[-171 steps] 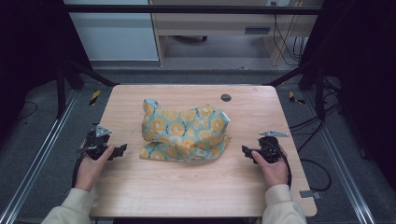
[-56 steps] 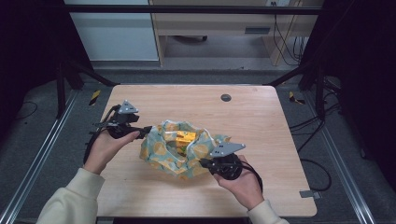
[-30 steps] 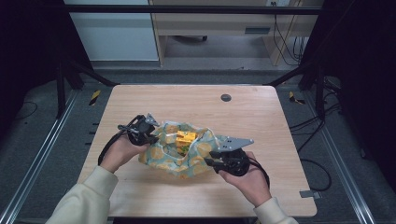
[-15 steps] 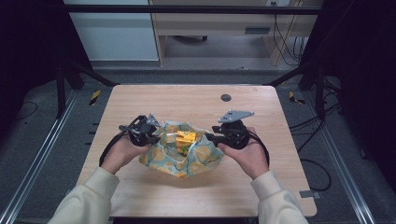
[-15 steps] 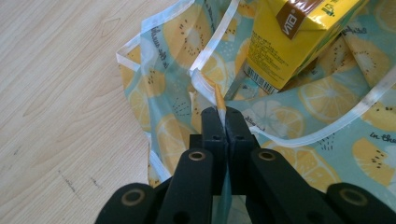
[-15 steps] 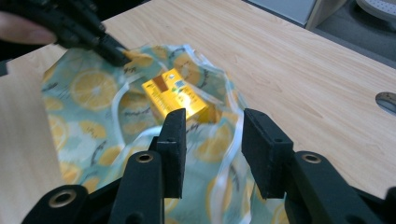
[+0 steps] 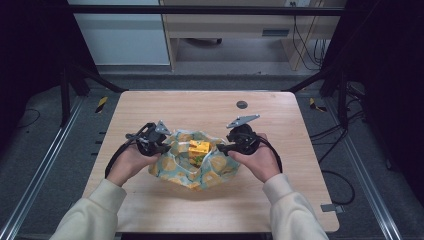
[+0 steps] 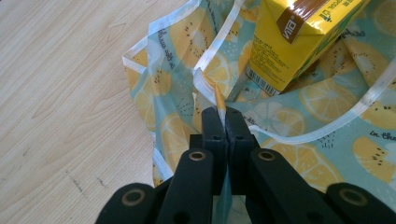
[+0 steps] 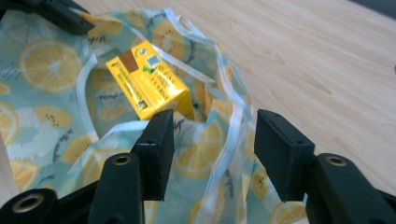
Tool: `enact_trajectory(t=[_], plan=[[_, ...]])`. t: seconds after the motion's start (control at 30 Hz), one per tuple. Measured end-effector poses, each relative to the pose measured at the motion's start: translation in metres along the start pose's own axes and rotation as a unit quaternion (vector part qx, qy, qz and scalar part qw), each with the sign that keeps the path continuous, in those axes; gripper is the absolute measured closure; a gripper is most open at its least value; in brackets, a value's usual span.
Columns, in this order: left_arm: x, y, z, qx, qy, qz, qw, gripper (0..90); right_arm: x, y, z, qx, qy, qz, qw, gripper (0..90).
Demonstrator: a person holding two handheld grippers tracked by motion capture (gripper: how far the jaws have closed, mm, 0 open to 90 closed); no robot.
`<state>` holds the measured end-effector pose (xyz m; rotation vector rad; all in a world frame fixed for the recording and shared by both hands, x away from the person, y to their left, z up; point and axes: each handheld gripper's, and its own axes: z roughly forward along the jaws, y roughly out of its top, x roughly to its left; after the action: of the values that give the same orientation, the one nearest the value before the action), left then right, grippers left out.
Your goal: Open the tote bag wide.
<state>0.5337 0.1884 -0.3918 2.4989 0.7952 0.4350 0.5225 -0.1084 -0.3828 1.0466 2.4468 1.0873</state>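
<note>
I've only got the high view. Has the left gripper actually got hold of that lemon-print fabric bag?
Observer: Yes. The left gripper is shut on the white-trimmed rim of the lemon-print fabric bag.
Operator: And the right one?
Observer: The right gripper has just been opening its jaws. The bag's rim lies between them, not clamped.
Operator: What's the yellow thing inside?
Observer: A yellow carton with a brown band and a barcode.
</note>
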Motion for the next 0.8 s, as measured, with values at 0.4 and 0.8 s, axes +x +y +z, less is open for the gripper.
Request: enact_trajectory(t=[0.4, 0.8], plan=[[-0.002, 0.004, -0.009, -0.039, 0.018, -0.010, 0.9990, 89.8, -0.001, -0.007, -0.006, -0.018, 0.005, -0.009, 0.9998, 88.7], [-0.004, 0.002, -0.057, -0.119, 0.041, -0.016, 0.9919, 89.8, 0.011, -0.009, -0.054, -0.103, -0.009, -0.027, 0.9943, 90.0]])
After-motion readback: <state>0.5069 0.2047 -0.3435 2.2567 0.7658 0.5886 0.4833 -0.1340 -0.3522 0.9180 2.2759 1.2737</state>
